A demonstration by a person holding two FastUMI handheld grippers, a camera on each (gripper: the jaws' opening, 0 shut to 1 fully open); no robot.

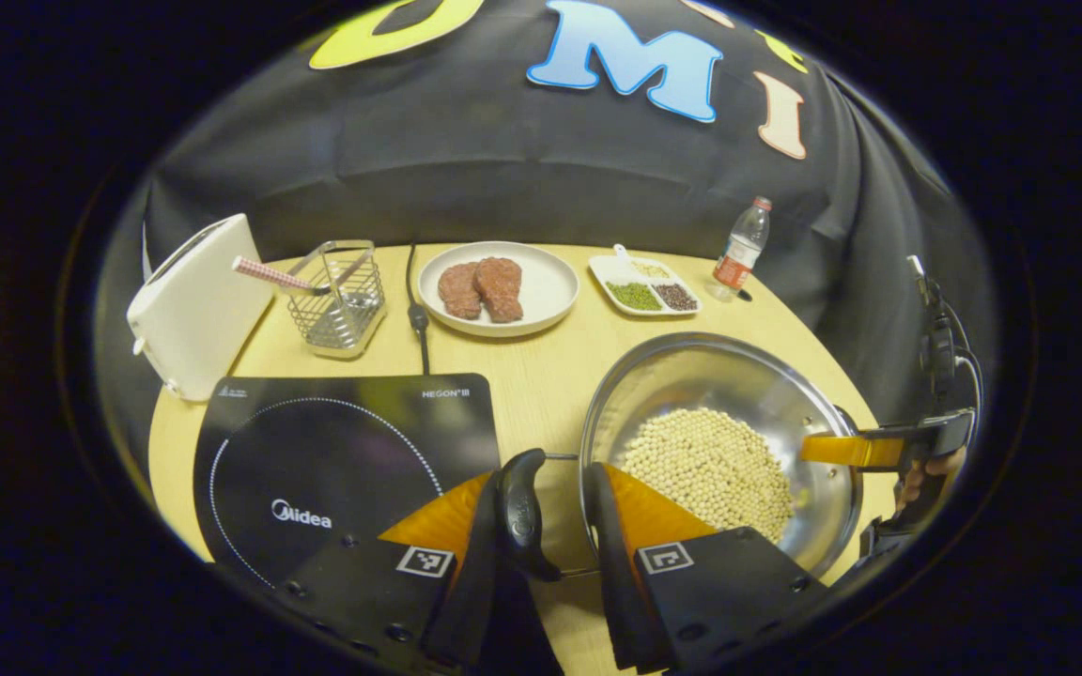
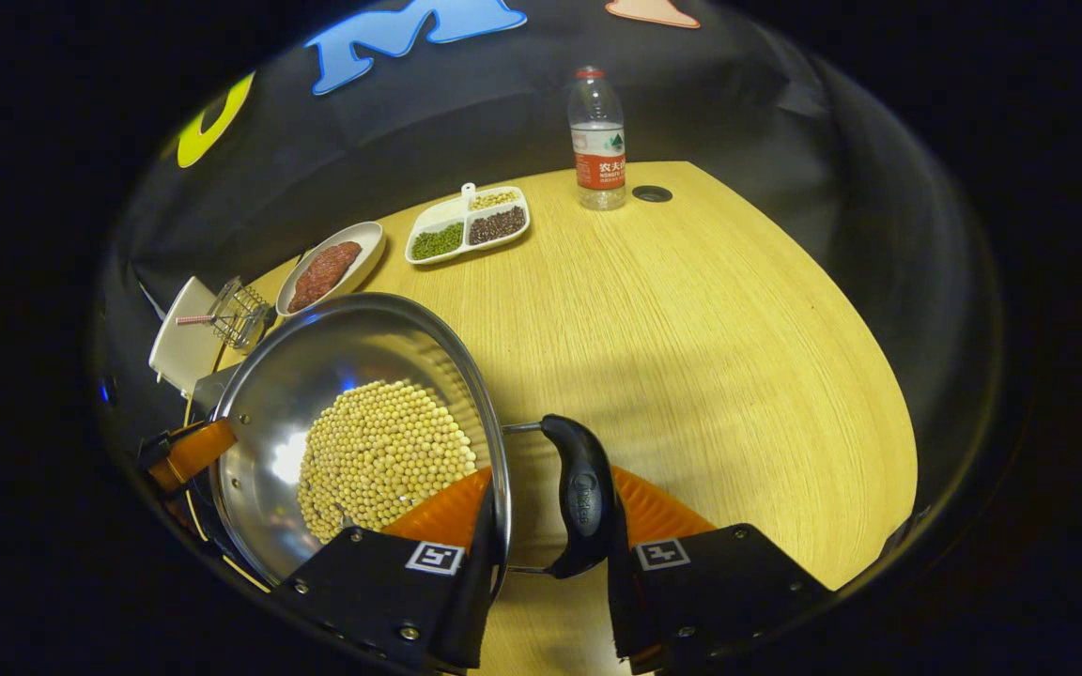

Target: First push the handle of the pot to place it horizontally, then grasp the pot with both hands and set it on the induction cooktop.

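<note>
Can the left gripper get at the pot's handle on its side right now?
Probably yes: the left gripper already has that handle between its open fingers, with nothing in between.

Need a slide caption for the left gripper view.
Left gripper straddling the pot's side handle; pot of beans beside the induction cooktop.

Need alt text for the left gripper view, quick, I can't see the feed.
The left hand-held gripper straddles the black side handle of a steel pot of soybeans, beside a black induction cooktop. Behind sit a plate of meat and a toaster.
</note>
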